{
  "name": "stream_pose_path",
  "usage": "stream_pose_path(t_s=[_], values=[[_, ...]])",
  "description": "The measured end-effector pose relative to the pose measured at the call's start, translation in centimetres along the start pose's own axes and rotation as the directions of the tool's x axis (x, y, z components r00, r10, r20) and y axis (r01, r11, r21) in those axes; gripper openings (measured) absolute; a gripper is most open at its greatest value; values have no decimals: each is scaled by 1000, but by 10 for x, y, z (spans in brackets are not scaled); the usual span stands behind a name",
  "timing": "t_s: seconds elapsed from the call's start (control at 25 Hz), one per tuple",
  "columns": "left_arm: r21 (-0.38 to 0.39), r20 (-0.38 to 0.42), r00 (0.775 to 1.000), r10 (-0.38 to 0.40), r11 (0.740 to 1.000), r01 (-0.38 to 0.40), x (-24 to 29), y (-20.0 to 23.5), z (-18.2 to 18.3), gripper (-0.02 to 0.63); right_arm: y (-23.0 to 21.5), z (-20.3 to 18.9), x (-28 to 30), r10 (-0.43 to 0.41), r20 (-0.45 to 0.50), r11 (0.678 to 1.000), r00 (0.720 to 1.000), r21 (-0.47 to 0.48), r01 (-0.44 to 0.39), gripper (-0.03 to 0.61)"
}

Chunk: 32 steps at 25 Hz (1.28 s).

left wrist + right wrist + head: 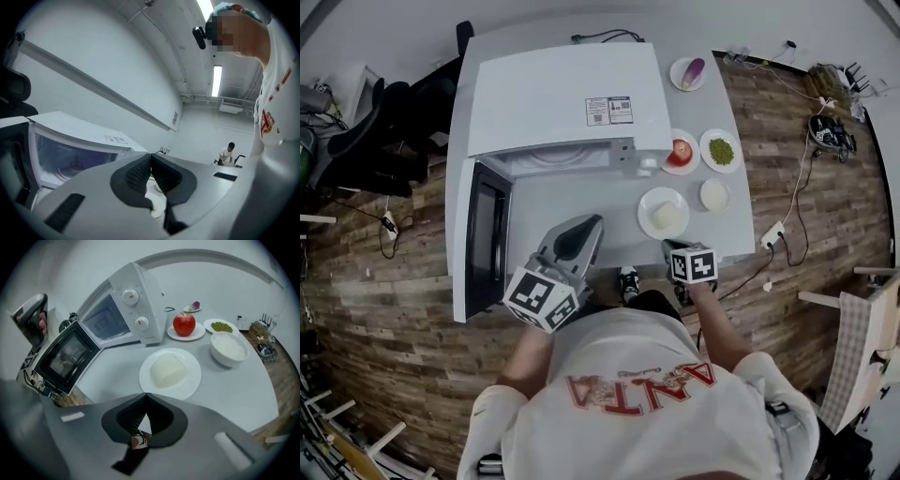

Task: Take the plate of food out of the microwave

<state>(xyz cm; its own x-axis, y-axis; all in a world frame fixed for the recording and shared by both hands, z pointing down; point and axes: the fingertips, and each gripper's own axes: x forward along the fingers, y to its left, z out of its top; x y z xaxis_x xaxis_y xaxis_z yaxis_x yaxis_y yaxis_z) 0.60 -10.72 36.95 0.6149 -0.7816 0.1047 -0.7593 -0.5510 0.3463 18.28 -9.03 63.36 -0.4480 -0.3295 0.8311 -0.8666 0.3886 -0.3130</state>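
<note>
The white plate [649, 208] with a pale lump of food [667, 217] stands on the grey table [572, 202], outside the white microwave [567, 103]. The microwave's door [483, 239] hangs wide open to the left. In the right gripper view the plate [190, 380] lies just beyond my right gripper [146, 395], which is shut and empty. That right gripper [668, 246] sits near the table's front edge. My left gripper [584, 223] hovers in front of the open cavity [70, 159]; this left gripper [150, 157] is also shut, with nothing between its pads.
To the microwave's right are a red apple on a plate [680, 150], a plate of green peas [721, 151], a white bowl [713, 195] and a far plate with a purple item [688, 72]. Cables and a socket strip [772, 232] lie on the wooden floor.
</note>
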Motion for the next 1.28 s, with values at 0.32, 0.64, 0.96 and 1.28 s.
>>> stream_pose_path(t_s=[0.32, 0.64, 0.96, 1.28], values=[[50, 51, 995, 90, 994, -92, -29, 24, 34, 9, 84, 116, -74, 226, 383, 972, 896, -153, -180, 2], [132, 100, 986, 131, 981, -143, -54, 31, 74, 9, 154, 210, -161, 366, 614, 925, 699, -320, -203, 2], [189, 145, 975, 167, 963, -193, -80, 33, 100, 9, 208, 249, -222, 476, 668, 867, 573, -468, -174, 2], [198, 150, 973, 173, 960, -201, -95, 31, 103, 9, 234, 249, -216, 534, 626, 831, 569, -511, -218, 2]])
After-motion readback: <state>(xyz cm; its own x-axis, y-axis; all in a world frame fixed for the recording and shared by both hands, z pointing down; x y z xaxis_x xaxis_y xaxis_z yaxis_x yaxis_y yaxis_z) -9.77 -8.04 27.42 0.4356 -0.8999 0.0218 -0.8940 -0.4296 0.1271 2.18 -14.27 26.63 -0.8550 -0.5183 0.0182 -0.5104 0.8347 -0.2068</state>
